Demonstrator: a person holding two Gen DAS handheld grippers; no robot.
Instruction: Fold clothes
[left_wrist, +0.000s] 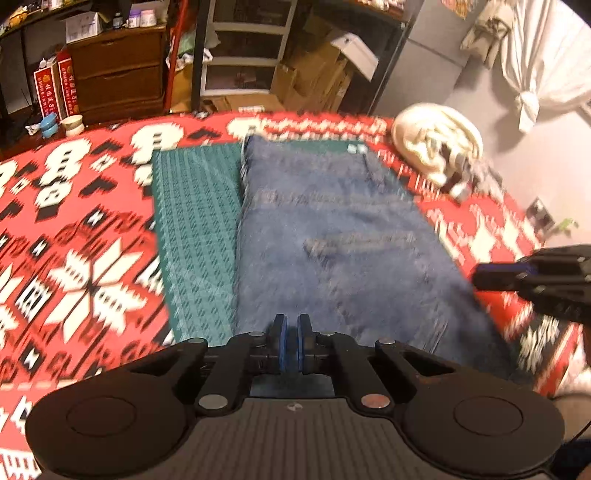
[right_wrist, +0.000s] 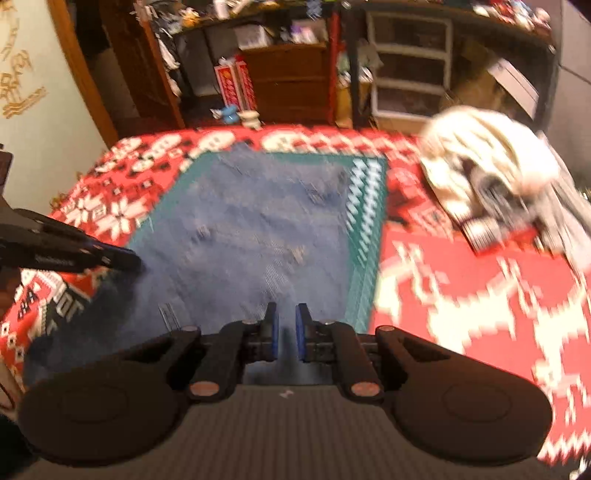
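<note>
The jeans (left_wrist: 332, 236) lie flat and smooth as a long blue rectangle on the green mat (left_wrist: 195, 236), on the red patterned bed cover (left_wrist: 74, 221); they look part-folded, with folds likely left, and a cream bundle (left_wrist: 436, 144) waits nearby. Left tongs (left_wrist: 291, 332) and right tongs (right_wrist: 284, 325) hover slightly parted, holding nothing.

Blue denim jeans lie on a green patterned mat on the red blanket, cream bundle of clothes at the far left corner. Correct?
Almost. The cream bundle of clothes sits at the far right, not the far left; both wrist views show it to the right of the green patterned mat. The rest holds: the blue denim jeans lie on that mat, on the red patterned blanket.
</note>
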